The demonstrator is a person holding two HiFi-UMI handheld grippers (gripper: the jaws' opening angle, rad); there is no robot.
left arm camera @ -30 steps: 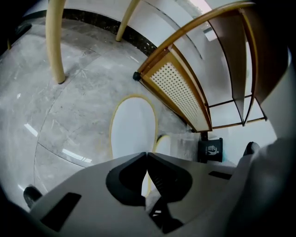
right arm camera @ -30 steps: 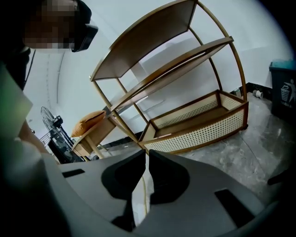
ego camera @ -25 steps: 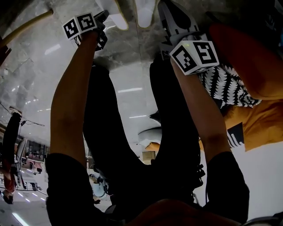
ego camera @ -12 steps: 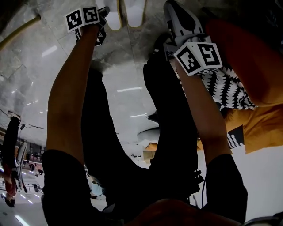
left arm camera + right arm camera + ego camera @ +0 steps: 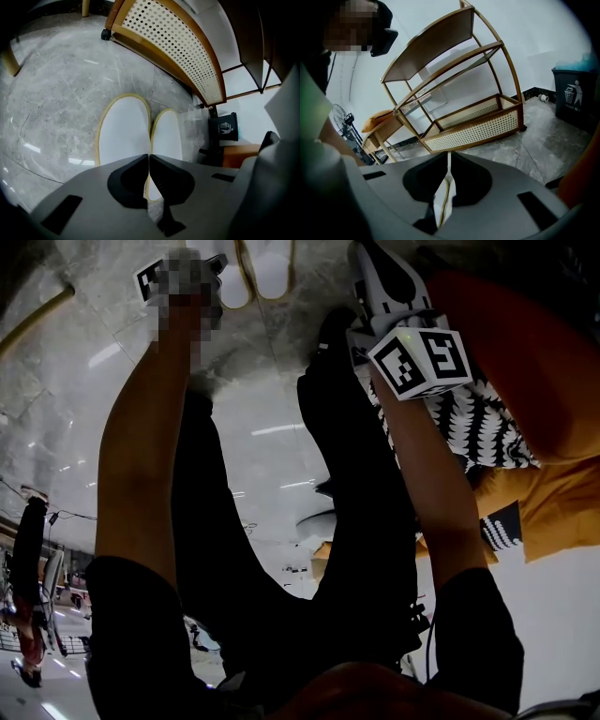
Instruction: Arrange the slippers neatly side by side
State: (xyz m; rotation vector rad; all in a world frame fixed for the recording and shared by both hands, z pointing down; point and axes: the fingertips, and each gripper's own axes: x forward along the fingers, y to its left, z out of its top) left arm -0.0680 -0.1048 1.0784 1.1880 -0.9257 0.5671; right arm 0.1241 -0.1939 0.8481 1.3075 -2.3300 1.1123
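In the head view, two white slippers [image 5: 270,266] are seen at the top edge on the grey marble floor [image 5: 84,381], lying side by side with their long edges touching. The left tongs [image 5: 217,268] are held just beside them, partly covered by a blurred patch. The right tongs [image 5: 367,254] are held further right, beyond their marker cube [image 5: 419,360], with the tips cut off by the frame.

In the left gripper view, the left tongs [image 5: 149,157] are closed tip to tip, with nothing pinched. The yellow-rimmed slippers [image 5: 123,133] lie on the floor just beyond the tips, parallel and touching, pointing towards a cane-fronted rack [image 5: 187,51]. A dark bin [image 5: 224,127] stands to the right.

In the right gripper view, the right tongs [image 5: 449,157] are clamped narrowly on a thin white piece [image 5: 443,204] with a yellow rim. It is probably a slipper's edge, though this cannot be confirmed. The rack [image 5: 473,124] and the bin [image 5: 574,96] are seen beyond.
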